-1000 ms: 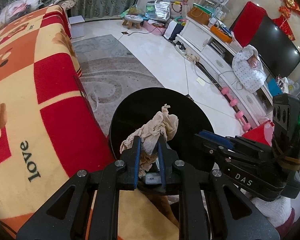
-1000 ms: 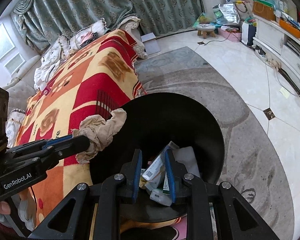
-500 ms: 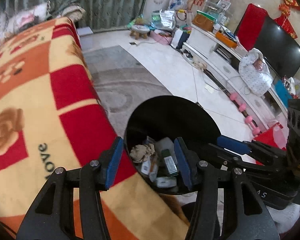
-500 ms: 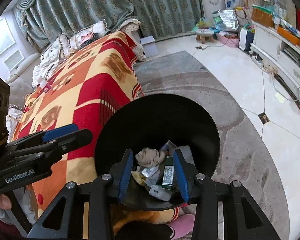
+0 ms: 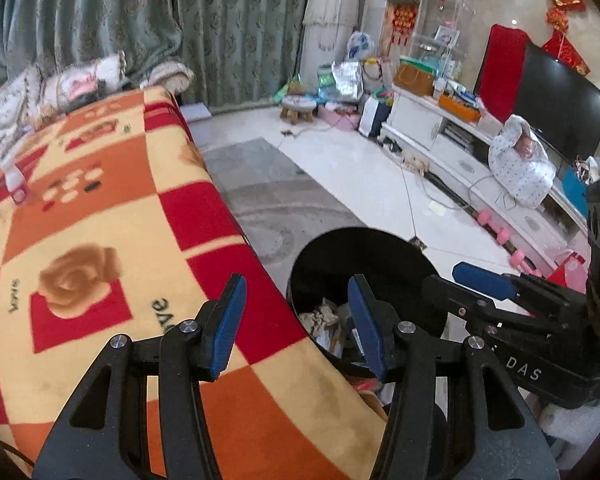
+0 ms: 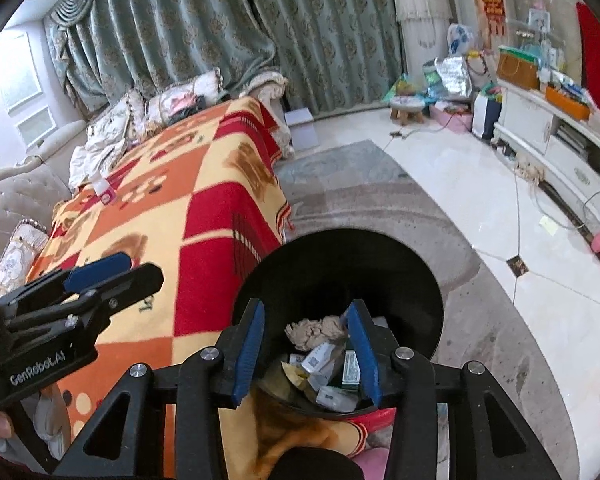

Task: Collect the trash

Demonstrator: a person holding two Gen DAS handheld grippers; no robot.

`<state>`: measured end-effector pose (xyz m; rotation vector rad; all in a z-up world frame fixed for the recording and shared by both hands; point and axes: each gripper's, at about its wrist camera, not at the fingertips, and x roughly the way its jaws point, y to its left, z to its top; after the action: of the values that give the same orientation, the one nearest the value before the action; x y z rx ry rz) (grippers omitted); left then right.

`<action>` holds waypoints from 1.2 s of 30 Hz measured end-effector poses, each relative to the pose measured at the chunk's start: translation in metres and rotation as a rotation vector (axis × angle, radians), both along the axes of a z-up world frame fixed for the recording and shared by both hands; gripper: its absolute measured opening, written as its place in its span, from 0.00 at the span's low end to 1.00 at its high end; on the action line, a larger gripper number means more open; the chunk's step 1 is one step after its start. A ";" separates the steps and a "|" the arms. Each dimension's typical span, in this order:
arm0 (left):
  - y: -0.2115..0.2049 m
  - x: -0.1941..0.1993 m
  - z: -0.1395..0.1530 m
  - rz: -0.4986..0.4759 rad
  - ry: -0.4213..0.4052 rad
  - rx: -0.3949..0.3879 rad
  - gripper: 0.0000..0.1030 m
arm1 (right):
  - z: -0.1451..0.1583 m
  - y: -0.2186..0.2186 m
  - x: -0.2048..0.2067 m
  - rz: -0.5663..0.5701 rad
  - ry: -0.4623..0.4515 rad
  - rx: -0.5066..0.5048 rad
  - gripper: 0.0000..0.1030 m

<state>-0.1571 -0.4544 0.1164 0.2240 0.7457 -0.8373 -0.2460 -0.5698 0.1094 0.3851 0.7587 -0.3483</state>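
Left gripper (image 5: 294,320) and right gripper (image 6: 306,350): jaws parted, nothing between them, just been opening. Trash (image 6: 324,354) (tissue, small packets) lies inside black bin (image 6: 340,264) beside blanket (image 5: 100,240).

Left gripper (image 5: 296,322), clamped on the crumpled tissue (image 6: 320,330) a second ago, is now standing apart with nothing between its pads; tissue is lying inside the black bin (image 6: 420,280). Right gripper (image 6: 308,354) is likewise letting go, jaws just opening, the small boxes (image 6: 320,360) it gripped now sitting in the bin. Both grippers are lifting and drawing back from the bin.
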 end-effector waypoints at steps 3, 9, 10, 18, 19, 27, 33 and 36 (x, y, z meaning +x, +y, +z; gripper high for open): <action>0.013 -0.008 0.013 0.006 -0.039 -0.018 0.50 | 0.014 0.007 -0.001 -0.006 -0.027 -0.034 0.59; 0.037 -0.009 0.028 0.033 -0.054 -0.067 0.50 | 0.041 0.029 -0.006 -0.026 -0.087 -0.101 0.64; 0.039 -0.010 0.030 0.039 -0.057 -0.070 0.50 | 0.044 0.032 -0.007 -0.028 -0.093 -0.112 0.64; 0.062 -0.013 0.046 0.070 -0.084 -0.111 0.50 | 0.069 0.050 -0.016 -0.057 -0.147 -0.194 0.69; 0.064 -0.014 0.048 0.073 -0.090 -0.118 0.50 | 0.071 0.053 -0.016 -0.064 -0.151 -0.212 0.69; 0.072 -0.020 0.055 0.071 -0.116 -0.141 0.50 | 0.081 0.062 -0.017 -0.069 -0.171 -0.250 0.71; 0.073 -0.020 0.056 0.072 -0.122 -0.150 0.50 | 0.082 0.064 -0.019 -0.075 -0.178 -0.256 0.73; 0.074 -0.019 0.055 0.068 -0.118 -0.154 0.50 | 0.083 0.064 -0.021 -0.077 -0.183 -0.254 0.73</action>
<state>-0.1757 -0.3807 0.1717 0.1090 0.5724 -0.8059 -0.2668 -0.5061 0.1924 0.2035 0.5136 -0.4689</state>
